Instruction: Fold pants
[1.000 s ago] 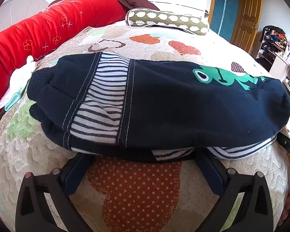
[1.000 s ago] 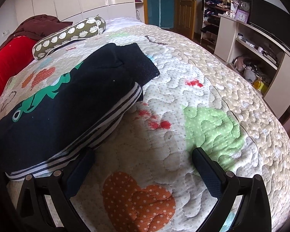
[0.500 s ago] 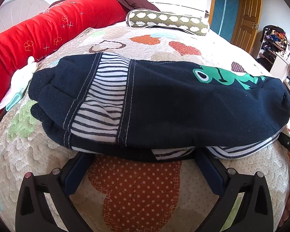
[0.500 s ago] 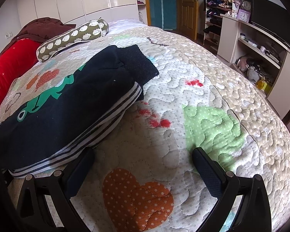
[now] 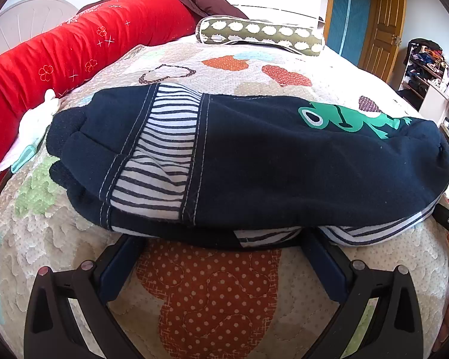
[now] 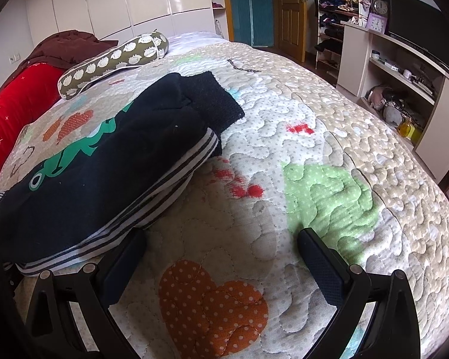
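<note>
Your navy frog-print pants [image 5: 254,161] lie folded in half on the quilted bed [image 6: 314,119]; both claws, left claw [image 5: 221,257] and right claw [image 6: 221,254], are released, so further folds may remain.

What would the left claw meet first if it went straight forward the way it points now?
Most likely the near edge of the folded pants. The left claw is open, its fingertips at or just under the striped hem, low over the quilt. Whether they already touch is unclear.
</note>
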Tool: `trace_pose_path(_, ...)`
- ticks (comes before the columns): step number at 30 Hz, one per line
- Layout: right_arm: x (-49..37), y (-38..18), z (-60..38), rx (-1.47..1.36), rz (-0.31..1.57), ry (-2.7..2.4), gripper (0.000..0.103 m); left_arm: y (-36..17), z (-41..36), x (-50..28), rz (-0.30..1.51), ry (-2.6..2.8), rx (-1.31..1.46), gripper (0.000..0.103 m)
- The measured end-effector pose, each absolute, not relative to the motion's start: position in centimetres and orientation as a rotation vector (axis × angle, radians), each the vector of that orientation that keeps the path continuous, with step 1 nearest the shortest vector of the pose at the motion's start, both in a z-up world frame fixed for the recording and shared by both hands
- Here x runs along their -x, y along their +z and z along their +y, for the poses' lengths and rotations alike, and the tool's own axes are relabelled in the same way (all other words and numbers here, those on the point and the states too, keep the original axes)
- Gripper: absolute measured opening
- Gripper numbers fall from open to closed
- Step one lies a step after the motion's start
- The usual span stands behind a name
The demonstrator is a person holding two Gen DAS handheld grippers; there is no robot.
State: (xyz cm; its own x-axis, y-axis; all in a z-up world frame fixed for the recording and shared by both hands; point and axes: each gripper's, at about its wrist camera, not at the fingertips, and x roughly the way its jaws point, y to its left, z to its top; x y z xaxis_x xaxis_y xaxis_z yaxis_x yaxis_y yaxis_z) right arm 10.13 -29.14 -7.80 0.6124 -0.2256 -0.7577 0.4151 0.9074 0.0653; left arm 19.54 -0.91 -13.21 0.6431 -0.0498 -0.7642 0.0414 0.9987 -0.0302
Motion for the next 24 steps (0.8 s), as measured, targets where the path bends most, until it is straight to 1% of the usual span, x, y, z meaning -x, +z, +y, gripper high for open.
trace_pose_path(24,-10.05,-7.80,-29.12,-0.243,0.832,-0.377,0.103,-13.15,-0.89,-19.45,0.867,-0.048,0.011,0.103)
